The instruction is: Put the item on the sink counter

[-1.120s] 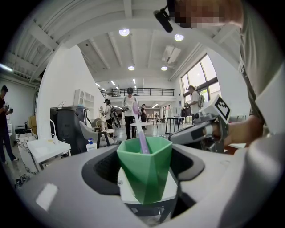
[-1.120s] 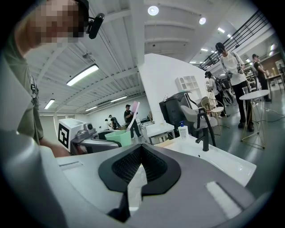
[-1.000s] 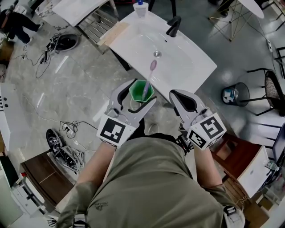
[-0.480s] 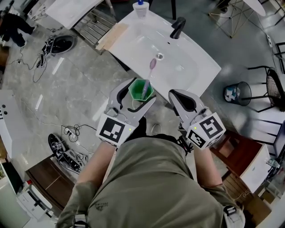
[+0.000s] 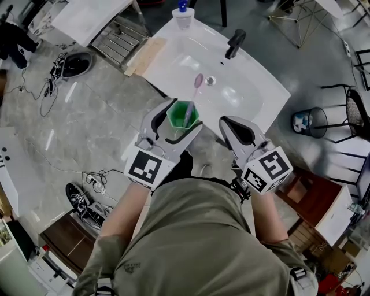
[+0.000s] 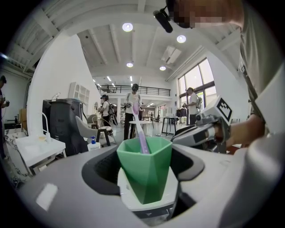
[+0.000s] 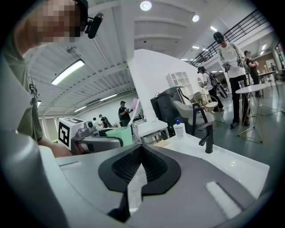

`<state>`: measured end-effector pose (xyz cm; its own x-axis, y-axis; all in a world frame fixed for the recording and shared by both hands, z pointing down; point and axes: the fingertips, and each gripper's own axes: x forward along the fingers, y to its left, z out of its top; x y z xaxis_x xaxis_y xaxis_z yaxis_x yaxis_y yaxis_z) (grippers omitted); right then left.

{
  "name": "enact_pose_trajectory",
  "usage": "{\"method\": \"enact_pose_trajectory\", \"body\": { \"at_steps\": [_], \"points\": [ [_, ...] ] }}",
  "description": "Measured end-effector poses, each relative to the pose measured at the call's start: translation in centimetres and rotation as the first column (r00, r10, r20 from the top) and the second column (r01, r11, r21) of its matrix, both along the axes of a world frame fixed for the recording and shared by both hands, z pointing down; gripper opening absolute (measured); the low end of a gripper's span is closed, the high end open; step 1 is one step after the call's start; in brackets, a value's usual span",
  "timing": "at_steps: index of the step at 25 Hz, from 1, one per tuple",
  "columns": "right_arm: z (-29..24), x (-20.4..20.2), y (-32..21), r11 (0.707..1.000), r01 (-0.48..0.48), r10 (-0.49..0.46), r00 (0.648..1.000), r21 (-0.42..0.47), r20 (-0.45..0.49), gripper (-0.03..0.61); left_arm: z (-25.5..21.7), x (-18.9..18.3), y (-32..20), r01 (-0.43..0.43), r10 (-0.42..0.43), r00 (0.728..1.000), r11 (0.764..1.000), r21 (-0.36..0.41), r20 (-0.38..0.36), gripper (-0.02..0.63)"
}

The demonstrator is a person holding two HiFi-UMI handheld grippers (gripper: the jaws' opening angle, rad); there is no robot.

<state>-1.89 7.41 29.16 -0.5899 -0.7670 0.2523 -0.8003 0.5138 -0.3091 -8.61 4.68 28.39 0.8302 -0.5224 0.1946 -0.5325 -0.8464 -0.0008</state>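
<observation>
The left claw is gripping a green cup by its sides, and a pink toothbrush is standing tilted inside the cup. In the head view the cup is hanging at the near edge of the white sink bench, not resting on it, with the brush head overlapping the basin. The right claw is pointing at the same edge just beside the cup, its jaws pressed together with nothing between them. On the bench a black faucet is rising behind the drain, a soap bottle is standing at the far corner, and a wooden board is lying along the left side. Cables are trailing over the grey floor, and a waste bin is sitting to the right. The left gripper view alone is showing people standing in the hall beyond; the right gripper view is showing the faucet and bottle from the side.
</observation>
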Motion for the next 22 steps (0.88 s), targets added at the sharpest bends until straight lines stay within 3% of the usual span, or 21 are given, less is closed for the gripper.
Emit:
{"method": "enact_pose_trajectory", "body": {
  "at_steps": [22],
  "points": [
    [2.3,-0.7,-8.9,0.993,-0.110,0.109,0.994,-0.050,-0.014,0.012,1.9,-0.6,-10.4,-0.103,0.103,0.995,0.994,-0.021,0.006,0.322]
  ]
}}
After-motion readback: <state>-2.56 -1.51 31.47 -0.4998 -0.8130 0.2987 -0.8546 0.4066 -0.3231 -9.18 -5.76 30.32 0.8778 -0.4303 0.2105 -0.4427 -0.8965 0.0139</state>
